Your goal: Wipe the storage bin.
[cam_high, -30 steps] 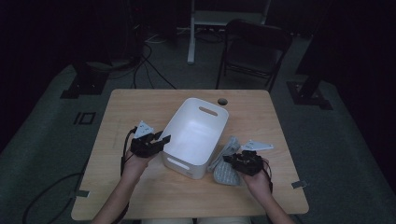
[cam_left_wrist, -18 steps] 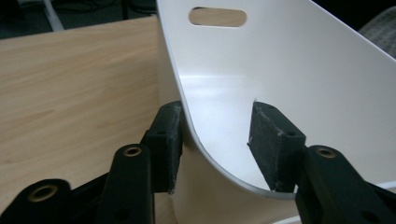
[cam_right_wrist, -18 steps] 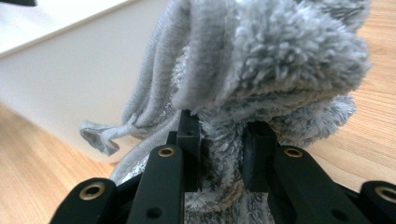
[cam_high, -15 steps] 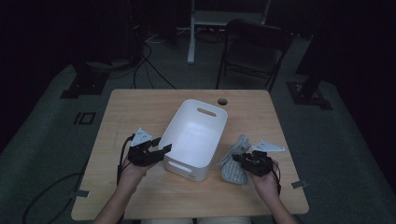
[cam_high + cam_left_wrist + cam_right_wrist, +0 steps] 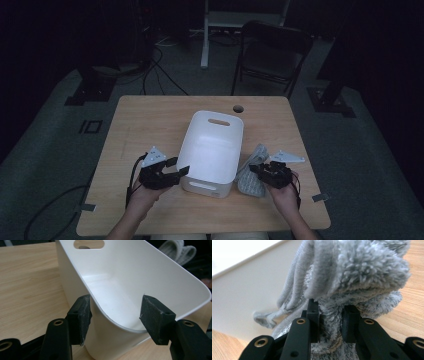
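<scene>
**While the Bin Sat Empty, the Fluffy Cloth Waited Beside It**

While the white bin (image 5: 212, 150) sat in the middle of the wooden table (image 5: 145, 120), nothing was inside it yet. Its floor was bare and bright, so I guessed the job of filling it was only just starting.

At the bin's near left corner was the left gripper (image 5: 176, 172). Its jaws had just been opening, and the rim of the bin passed between them. From the left gripper view, one black pad was just outside the wall and the other hung over the inside, with a gap there, so it was not squeezing the bin.

On the bin's right side lay the grey fluffy cloth (image 5: 251, 172), close against the wall. The right gripper (image 5: 256, 170) had its jaws closed on a thick fold of that cloth, and the fuzzy stuff bulged up over them. The cloth looked lifted a little at the pinch, but most of it was down on the table.

What was left, I thought, was to lift the cloth over the tall wall and drop it in. That wall stood right in the way.

Behind the bin, past the table, stood a dark folding chair (image 5: 272, 55) and some cables (image 5: 160, 75) on the floor, well apart from the work.
</scene>
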The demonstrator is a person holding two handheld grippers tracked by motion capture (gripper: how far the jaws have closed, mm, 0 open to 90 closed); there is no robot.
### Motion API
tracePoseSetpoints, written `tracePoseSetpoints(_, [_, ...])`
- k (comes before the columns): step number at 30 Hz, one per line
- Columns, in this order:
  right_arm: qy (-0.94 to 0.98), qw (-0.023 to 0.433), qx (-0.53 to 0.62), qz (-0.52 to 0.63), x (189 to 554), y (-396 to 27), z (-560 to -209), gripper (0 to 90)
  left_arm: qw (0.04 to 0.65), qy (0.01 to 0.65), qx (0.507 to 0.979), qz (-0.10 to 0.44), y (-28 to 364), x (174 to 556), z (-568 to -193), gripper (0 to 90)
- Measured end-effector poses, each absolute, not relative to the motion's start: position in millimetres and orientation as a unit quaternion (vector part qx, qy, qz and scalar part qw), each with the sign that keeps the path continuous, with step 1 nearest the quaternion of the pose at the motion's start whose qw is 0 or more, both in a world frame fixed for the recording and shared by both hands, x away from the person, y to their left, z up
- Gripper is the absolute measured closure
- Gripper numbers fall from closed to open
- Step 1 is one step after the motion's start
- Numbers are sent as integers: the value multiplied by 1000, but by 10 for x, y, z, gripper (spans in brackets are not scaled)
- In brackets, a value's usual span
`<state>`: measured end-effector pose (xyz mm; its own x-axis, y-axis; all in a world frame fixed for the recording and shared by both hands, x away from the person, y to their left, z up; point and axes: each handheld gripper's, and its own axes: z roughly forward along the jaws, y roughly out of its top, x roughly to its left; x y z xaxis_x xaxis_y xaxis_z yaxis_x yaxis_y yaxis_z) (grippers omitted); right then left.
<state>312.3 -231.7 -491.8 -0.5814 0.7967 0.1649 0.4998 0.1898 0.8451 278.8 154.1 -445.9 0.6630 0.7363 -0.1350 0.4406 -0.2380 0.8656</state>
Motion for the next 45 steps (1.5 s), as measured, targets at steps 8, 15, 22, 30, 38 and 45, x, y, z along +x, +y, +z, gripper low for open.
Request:
tracePoseSetpoints(8, [749, 158, 436, 473, 3137, -2381, -4918, 729, 491, 354, 784, 133, 1461, 2657, -4416, 406])
tracePoseSetpoints(15, [747, 159, 435, 478, 3130, -2411, -4903, 729, 509, 336, 780, 140, 1516, 2732, -4301, 379])
tracePoseSetpoints(22, [747, 159, 433, 479, 3120, -2411, -4897, 729, 537, 319, 768, 139, 1598, 3035, -4158, 379])
tracePoseSetpoints(30, [747, 159, 430, 482, 3122, -2421, -4887, 729, 540, 299, 770, 163, 1564, 3496, -4080, 413])
tracePoseSetpoints(38, [746, 157, 431, 484, 3117, -2427, -4886, 729, 532, 294, 773, 180, 1535, 3881, -4085, 415])
tracePoseSetpoints(45, [747, 154, 430, 484, 3129, -2432, -4905, 729, 523, 291, 781, 179, 1456, 4325, -4140, 413])
